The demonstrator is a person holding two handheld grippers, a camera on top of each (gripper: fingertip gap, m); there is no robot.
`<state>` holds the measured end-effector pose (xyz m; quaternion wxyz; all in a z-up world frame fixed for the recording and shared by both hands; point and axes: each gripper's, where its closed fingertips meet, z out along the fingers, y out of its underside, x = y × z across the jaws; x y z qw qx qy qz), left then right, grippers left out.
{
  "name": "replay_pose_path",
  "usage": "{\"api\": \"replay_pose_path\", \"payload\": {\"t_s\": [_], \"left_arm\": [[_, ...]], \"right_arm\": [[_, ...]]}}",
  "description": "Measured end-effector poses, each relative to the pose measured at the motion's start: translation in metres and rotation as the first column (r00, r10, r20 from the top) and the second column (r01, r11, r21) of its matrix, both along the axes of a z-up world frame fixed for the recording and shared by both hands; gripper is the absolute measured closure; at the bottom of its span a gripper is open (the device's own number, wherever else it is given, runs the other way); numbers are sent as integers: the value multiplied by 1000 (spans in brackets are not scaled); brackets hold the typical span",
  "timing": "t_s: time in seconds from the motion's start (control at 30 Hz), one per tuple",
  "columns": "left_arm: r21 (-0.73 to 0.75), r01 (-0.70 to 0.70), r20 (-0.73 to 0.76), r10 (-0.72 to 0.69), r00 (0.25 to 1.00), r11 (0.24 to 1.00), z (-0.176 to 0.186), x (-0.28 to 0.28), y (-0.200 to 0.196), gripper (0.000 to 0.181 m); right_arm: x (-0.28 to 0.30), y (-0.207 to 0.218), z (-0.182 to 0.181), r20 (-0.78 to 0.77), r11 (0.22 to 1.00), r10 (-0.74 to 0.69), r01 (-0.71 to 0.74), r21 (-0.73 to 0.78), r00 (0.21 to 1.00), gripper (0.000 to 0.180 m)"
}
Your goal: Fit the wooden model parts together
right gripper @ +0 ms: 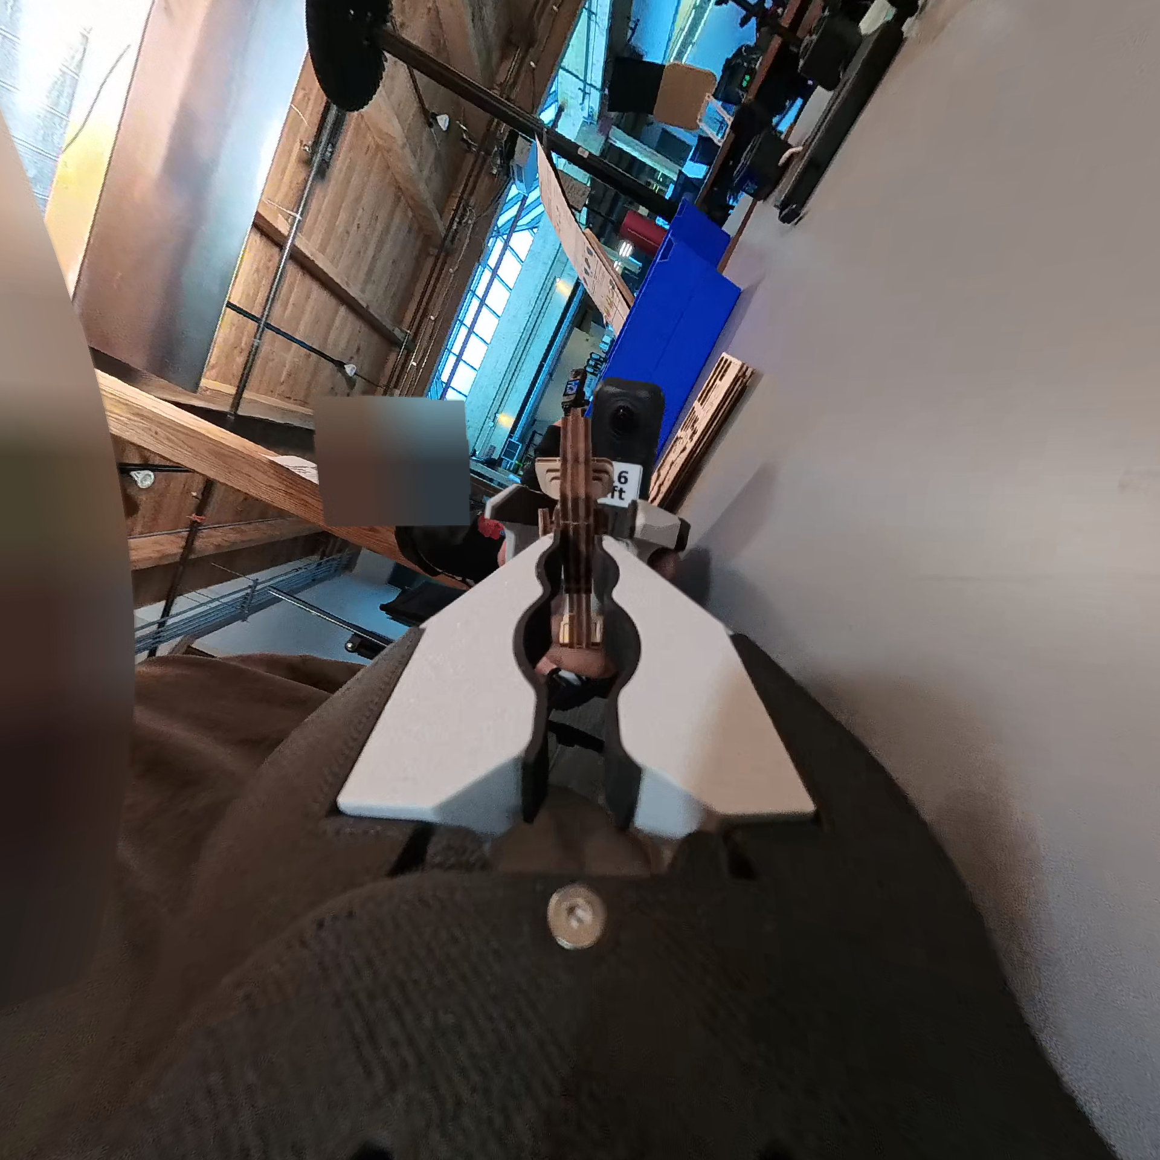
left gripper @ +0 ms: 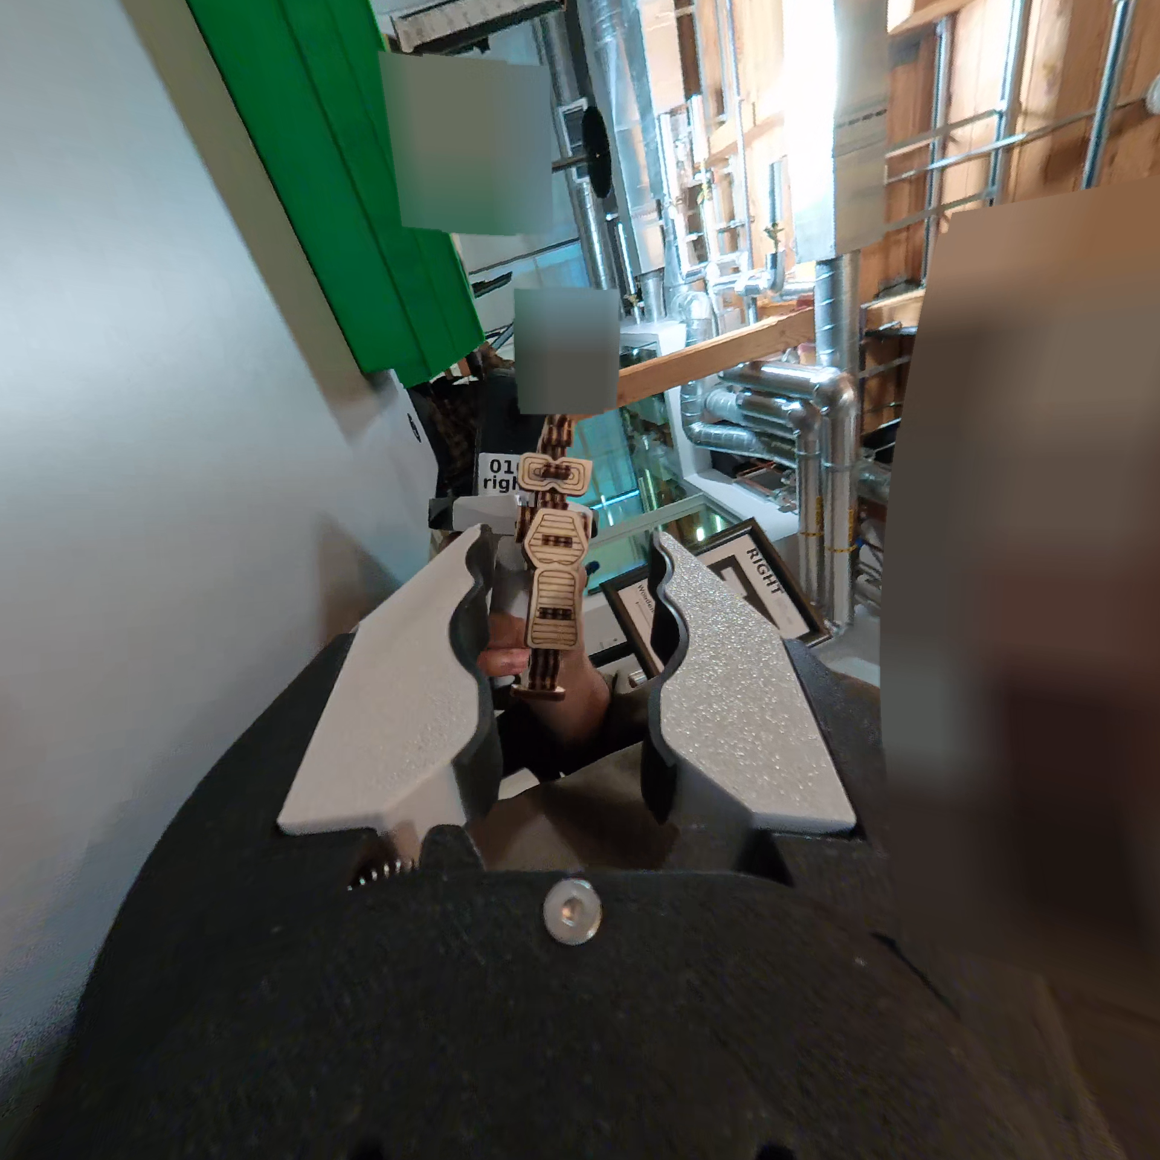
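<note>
Between the two grippers, lifted off the pale worktop [right gripper: 941, 439], is a wooden model assembly [left gripper: 552, 584]: layered dark-and-light plywood strips carrying three engraved pale plates in a row along one edge. Right gripper [right gripper: 577, 565]: grey fingers [right gripper: 477, 659] with wavy black inner pads, jaws narrow and closed on the assembly's stacked edge, which stands up between the tips and runs beyond them. Left gripper [left gripper: 568, 565]: jaws wide, nothing between them; the assembly sits just beyond its tips, in line with the gap, apart from both fingers [left gripper: 402, 678]. Seen from the left wrist view, the right gripper's grey tips clamp the assembly from behind, with a bare hand [left gripper: 552, 697] below. Seen from the right wrist view, the left gripper faces back from just past the assembly, its black camera [right gripper: 628, 427] above. Surroundings: green panel [left gripper: 351, 207], blue panel [right gripper: 678, 326], cut plywood sheets [right gripper: 703, 433] leaning beside the blue panel, two framed cards [left gripper: 747, 590], brown sleeve [right gripper: 238, 741], silver ducting [left gripper: 772, 402].
</note>
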<state>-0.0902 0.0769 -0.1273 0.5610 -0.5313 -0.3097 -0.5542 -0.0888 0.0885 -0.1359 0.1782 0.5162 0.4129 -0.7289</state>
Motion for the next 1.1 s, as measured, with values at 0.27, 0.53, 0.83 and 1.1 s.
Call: {"api": "replay_pose_path", "payload": {"t_s": [0.27, 0.53, 0.83, 1.1], "left_arm": [[-39, 11, -207, -19, 978, 999, -5, 4, 0, 127], [-50, 95, -228, -105, 968, 994, -10, 23, 3, 140], [-5, 97, -221, -96, 971, 995, -5, 29, 5, 141], [39, 26, -227, -16, 974, 999, 3, 25, 7, 146]], "right_arm": [[0, 7, 0, 26, 997, 21, -19, -72, 999, 172], [1, 6, 4, 4, 997, 35, -35, -74, 999, 172], [-6, 22, 16, -32, 989, -65, 60, -139, 997, 173], [-10, 29, 16, -33, 982, -122, 116, -148, 992, 173]]}}
